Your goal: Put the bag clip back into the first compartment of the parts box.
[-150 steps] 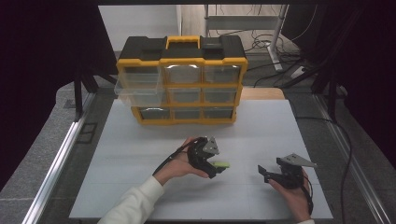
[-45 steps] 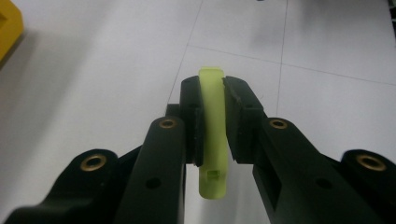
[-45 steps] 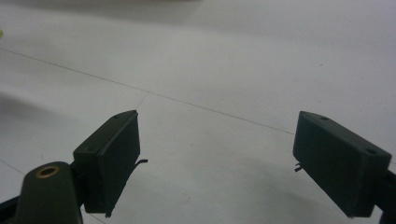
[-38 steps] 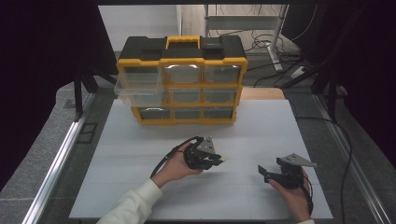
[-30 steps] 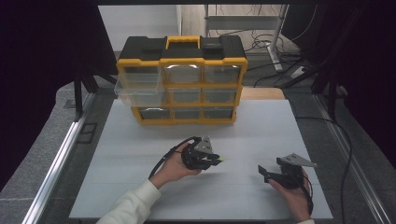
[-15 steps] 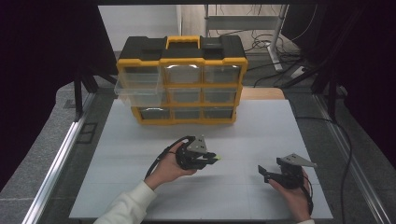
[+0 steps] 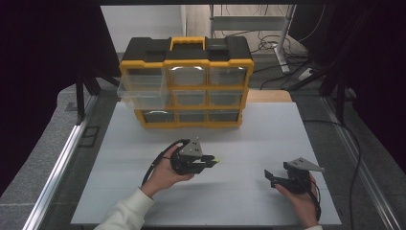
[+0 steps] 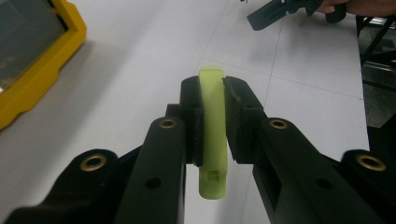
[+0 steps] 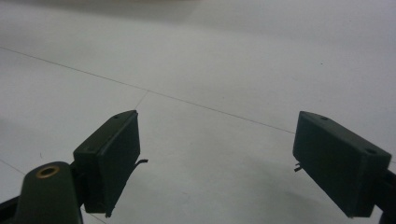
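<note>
White table (image 7: 249, 143) surface takes up the middle of the high view, and at its far edge, in the upper centre of the frame, a yellow-and-black drawer organizer (image 7: 186, 81) is stood with its clear drawers facing the person. One clear drawer (image 7: 142, 92) at the organizer's left side is seen pulled out, toward the left of the frame. Lower centre, the left hand-held gripper (image 7: 210, 162) is held just above the table, and its jaws are pressed onto a small yellow-green plastic piece (image 8: 212, 130); what the piece is cannot be told. In the left gripper view the piece is seen pinched across its narrow sides, its long axis running along the jaws, with one end past the tips and the other hanging back between them. The jaws are pointed toward the right of the high view, so the open drawer lies up and to the left of the piece, well apart. At the lower right, the right hand-held gripper (image 7: 272, 178) is held with jaws spread and nothing between them. If the drawer is the goal, the left hand is judged the nearer.
</note>
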`<state>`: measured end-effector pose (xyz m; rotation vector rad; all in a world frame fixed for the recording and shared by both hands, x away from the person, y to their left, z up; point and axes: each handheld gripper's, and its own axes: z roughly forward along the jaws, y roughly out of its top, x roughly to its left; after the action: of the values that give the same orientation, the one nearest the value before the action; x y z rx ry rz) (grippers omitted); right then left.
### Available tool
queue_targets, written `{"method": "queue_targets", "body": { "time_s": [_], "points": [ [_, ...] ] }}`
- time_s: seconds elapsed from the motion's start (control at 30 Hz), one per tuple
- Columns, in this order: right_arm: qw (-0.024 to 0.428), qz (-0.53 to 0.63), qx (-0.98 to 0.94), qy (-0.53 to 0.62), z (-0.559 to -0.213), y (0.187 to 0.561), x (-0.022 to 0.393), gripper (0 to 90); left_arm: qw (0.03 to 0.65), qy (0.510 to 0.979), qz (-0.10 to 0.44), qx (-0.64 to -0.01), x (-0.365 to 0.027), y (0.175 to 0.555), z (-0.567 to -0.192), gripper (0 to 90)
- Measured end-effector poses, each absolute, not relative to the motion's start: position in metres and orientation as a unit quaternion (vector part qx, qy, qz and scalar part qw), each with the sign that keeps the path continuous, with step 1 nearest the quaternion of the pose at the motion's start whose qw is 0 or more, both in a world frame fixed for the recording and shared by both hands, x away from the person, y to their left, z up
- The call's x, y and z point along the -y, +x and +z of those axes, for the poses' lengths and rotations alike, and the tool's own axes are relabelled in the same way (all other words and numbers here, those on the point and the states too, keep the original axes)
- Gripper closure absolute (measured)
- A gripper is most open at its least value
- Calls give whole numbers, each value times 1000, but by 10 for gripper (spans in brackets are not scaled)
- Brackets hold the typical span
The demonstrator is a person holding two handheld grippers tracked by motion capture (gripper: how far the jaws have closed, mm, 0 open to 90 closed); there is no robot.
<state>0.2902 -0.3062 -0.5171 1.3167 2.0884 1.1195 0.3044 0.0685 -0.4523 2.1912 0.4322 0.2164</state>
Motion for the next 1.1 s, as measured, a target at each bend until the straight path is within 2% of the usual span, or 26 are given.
{"method": "queue_targets", "body": {
  "time_s": [1.1],
  "points": [
    [214, 406, -751, 475, -517, 290, 306, 152, 468, 847, 118, -222, -120, 299, -432, 777]
  ]
}}
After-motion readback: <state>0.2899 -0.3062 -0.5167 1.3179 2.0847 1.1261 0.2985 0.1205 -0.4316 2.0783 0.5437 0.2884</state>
